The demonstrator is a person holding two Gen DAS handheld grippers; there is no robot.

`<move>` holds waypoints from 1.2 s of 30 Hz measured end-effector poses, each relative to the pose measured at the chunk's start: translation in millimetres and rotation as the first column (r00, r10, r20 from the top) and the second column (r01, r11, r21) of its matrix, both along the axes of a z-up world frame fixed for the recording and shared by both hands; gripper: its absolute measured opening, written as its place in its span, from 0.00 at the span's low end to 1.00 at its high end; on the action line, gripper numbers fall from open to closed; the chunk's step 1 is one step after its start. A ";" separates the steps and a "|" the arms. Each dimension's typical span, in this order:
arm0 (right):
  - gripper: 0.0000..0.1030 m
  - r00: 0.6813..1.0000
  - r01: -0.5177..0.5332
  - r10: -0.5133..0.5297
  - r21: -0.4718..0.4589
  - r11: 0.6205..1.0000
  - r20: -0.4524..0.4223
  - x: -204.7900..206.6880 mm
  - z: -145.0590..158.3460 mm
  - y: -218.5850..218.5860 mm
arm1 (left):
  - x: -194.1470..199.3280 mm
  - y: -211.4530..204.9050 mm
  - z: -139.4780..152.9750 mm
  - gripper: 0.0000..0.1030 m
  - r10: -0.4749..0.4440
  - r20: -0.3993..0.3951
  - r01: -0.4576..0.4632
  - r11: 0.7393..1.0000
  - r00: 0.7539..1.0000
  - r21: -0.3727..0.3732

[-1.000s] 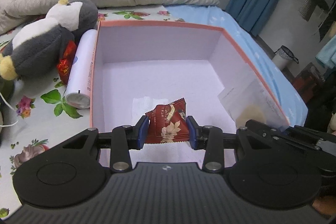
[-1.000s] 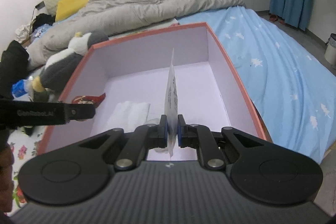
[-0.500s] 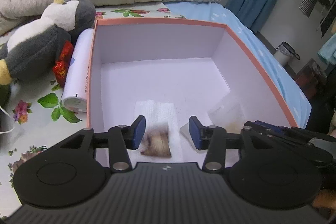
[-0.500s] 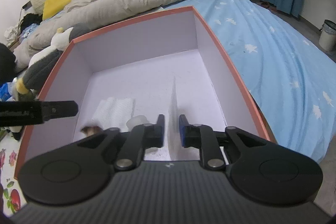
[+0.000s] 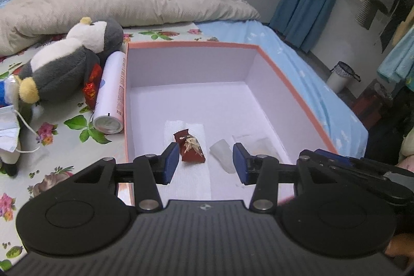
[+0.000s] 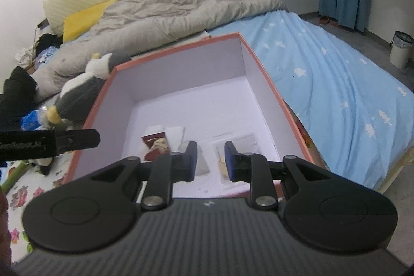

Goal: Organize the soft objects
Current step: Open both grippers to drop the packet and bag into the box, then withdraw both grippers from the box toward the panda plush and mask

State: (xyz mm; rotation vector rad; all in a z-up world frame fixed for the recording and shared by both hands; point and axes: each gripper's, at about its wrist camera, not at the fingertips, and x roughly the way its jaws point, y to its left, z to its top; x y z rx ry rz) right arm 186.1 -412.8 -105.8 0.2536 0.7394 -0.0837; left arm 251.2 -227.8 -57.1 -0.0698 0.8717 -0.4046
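Both the left gripper (image 5: 205,162) and right gripper (image 6: 209,159) hang empty with jaws apart over the box (image 5: 292,97), where the red snack packet (image 5: 190,149), tissue (image 5: 191,172) and clear sachet (image 6: 236,151) already lie, while the penguin plush (image 5: 67,66), white tube (image 5: 111,92) and face mask (image 5: 9,131) wait on the bed (image 5: 64,146)

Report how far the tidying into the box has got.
Done: a red snack packet, white tissue and clear sachet lie in the orange-rimmed box. In hand: nothing; left claw and right claw are open. Left: plush penguin, white tube, face mask outside.
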 end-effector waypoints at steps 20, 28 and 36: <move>0.25 0.991 -0.081 0.083 -0.024 0.996 0.104 -104.4 42.9 56.9 | -142.3 75.7 49.1 0.50 0.066 0.102 -0.061 0.997 0.993 -0.046; 0.25 0.982 -0.157 0.158 -0.026 0.987 0.104 -130.3 41.4 84.6 | -178.4 110.2 47.7 0.50 0.130 0.095 -0.126 0.991 0.987 -0.051; 0.25 0.967 -0.223 0.224 -0.020 0.975 0.124 -146.1 45.7 111.5 | -206.6 147.3 52.6 0.50 0.214 0.111 -0.207 0.976 0.970 -0.072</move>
